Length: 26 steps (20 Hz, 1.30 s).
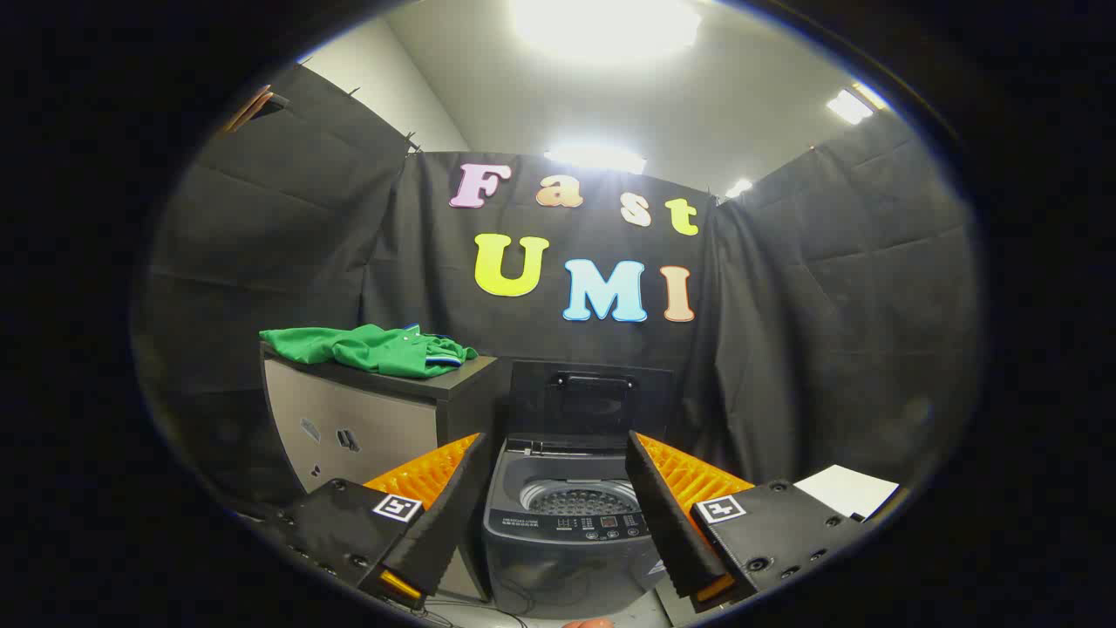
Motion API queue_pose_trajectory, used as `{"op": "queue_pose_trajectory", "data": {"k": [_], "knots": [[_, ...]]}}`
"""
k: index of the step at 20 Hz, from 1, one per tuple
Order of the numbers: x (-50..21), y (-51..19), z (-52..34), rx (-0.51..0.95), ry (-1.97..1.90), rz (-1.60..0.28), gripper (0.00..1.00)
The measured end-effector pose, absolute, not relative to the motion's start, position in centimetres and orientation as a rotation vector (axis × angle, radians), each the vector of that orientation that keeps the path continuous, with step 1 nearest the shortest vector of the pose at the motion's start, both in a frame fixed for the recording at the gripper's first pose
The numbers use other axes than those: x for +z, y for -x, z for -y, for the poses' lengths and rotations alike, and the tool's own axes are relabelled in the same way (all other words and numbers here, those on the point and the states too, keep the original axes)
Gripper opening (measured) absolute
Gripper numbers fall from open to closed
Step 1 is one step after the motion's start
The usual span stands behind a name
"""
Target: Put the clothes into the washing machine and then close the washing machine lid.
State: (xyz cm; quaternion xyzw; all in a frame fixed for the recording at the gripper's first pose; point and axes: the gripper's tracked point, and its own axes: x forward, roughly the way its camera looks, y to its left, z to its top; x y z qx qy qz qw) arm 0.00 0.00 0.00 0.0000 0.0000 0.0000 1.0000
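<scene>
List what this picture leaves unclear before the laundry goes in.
- Drum: its depth is hidden by the washer rim.
- Control panel: markings too small.
- Green shirt: its far side is hidden by its own folds on the cabinet.
- Open claw: its fingers hide the washer's sides.

Looks like a mock laundry corner in a test booth: black cloth walls (288,227), ceiling strip lights (602,26), small toy-size washing machine (571,532) w/ lid up, cabinet (366,419) beside it.

Clothes (370,347) on cabinet (366,419) left of washing machine (567,532)
</scene>
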Motion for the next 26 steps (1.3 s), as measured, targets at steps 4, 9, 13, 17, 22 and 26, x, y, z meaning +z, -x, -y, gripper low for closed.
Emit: {"op": "queue_pose_trajectory", "data": {"k": [4,9,13,17,22,26], "knots": [[0.3,-0.4,-0.5,0.014,0.005,0.001,0.98],[0.3,-0.7,-0.8,0.027,0.014,-0.005,0.98],[-0.1,-0.6,-1.1,0.033,0.025,-0.018,0.98],[-0.1,-0.5,-1.3,0.035,0.024,-0.02,0.98],[-0.9,-0.7,-1.7,0.046,0.04,-0.047,0.98],[-0.4,-1.0,-1.8,0.05,0.037,-0.044,0.98]]}}
